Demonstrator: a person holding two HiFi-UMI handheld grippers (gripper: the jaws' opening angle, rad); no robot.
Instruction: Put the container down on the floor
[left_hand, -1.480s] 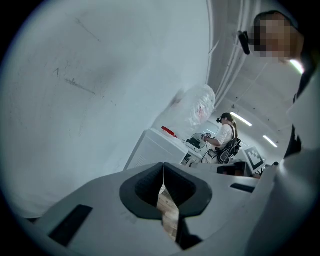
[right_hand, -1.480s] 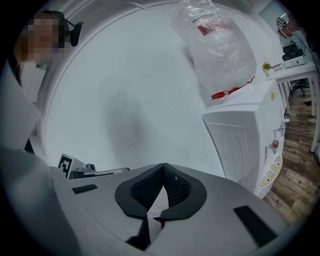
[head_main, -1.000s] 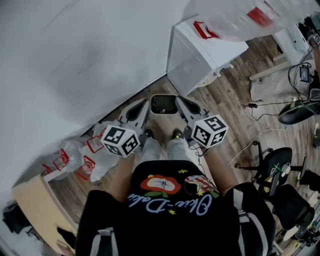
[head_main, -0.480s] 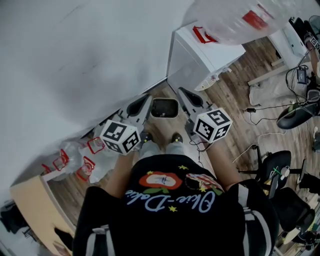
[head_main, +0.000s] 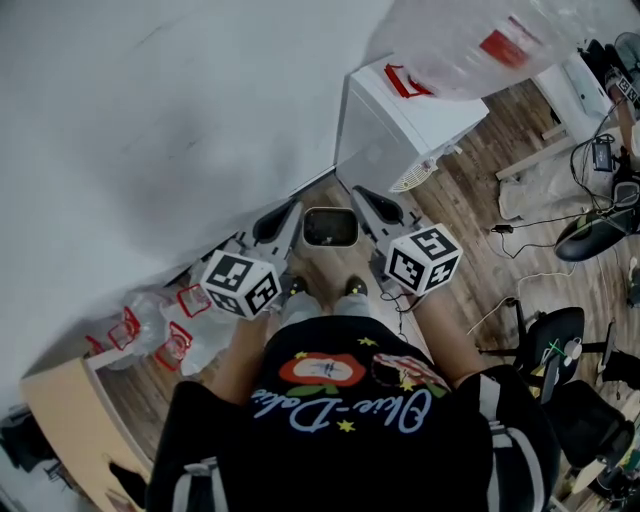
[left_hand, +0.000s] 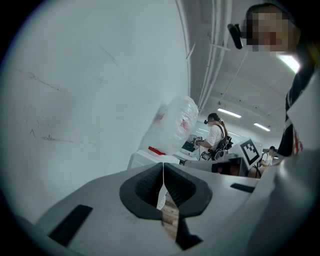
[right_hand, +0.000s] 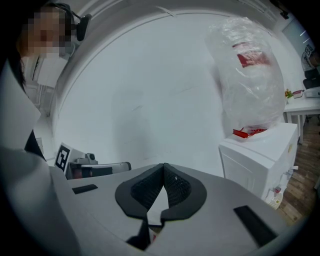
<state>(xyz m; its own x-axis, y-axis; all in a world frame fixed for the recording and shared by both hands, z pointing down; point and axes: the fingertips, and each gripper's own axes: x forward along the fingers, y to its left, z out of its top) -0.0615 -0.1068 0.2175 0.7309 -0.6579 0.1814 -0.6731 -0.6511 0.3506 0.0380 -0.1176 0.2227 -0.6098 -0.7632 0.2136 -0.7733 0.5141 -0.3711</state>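
Observation:
In the head view a small container (head_main: 330, 227) with a white rim and a dark inside hangs above the wooden floor (head_main: 450, 220), just in front of my shoes. My left gripper (head_main: 297, 214) holds its left side and my right gripper (head_main: 359, 199) its right side. The left gripper view shows my left gripper (left_hand: 163, 184) shut with a thin white edge of the container (left_hand: 161, 198) pinched between the pads. In the right gripper view my right gripper (right_hand: 163, 182) is shut too, with a white piece of the container (right_hand: 157, 201) in the gap below the pads.
A white cabinet (head_main: 400, 125) stands close ahead on the right, with a large clear plastic bag (head_main: 480, 40) on top. The white wall (head_main: 150, 130) runs along the left. Clear bags with red print (head_main: 165, 325) lie at the left. Office chairs (head_main: 555, 340) and cables lie at the right.
Both grippers and the container between them have drifted a little down the picture, toward my feet. The jaws have not changed.

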